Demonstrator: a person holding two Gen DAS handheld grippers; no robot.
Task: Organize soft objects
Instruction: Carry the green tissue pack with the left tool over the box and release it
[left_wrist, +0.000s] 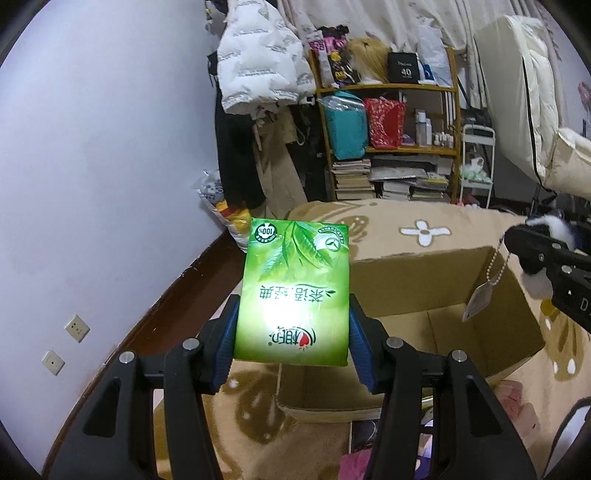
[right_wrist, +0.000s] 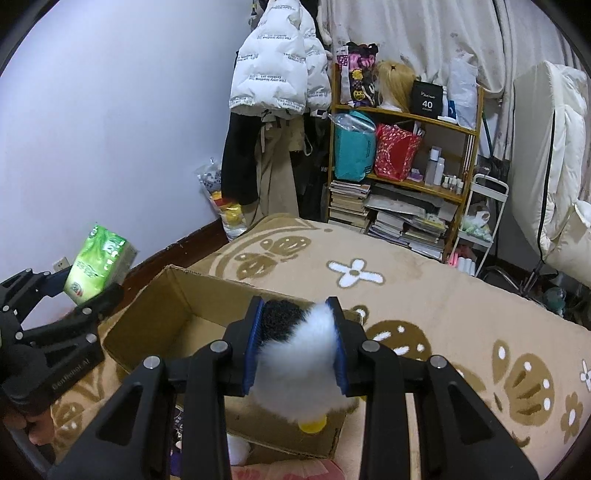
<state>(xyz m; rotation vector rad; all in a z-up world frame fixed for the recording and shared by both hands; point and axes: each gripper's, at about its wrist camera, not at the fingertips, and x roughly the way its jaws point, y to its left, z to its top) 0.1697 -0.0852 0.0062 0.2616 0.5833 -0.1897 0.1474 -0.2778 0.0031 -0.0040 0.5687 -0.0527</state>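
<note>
Both grippers are loaded, neither item deposited yet. Left gripper (left_wrist: 293, 328) is clamped on a green tissue pack (left_wrist: 293, 288), blue pads pressing its two long sides, pack upright and held in the air to the left of the open cardboard box (left_wrist: 491, 328); the right wrist view confirms it sits off the box's left edge, near the wall, not over the opening (right_wrist: 98, 267). Right gripper (right_wrist: 298, 349) is closed on a black-and-white plush toy (right_wrist: 299, 365), squeezed between the pads, with a yellow part showing below it; in the left wrist view a ball chain with a paper tag (left_wrist: 478, 301) hangs from the toy over the box. The toy is poised above the near side of the box opening. The box rests on a beige flower-patterned blanket (right_wrist: 424, 295). Visible box floor looks bare in the left wrist view, though part of the interior is hidden behind the grippers, so cannot confirm nothing is inside. More soft-looking items (pink, white) lie at the bottom edge outside the box; too blurred to name. Judgement: task is early, with two items picked and zero visibly placed. Remaining: lower and release the plush, bring the tissue pack across and over the opening, then collect the leftover items.
</note>
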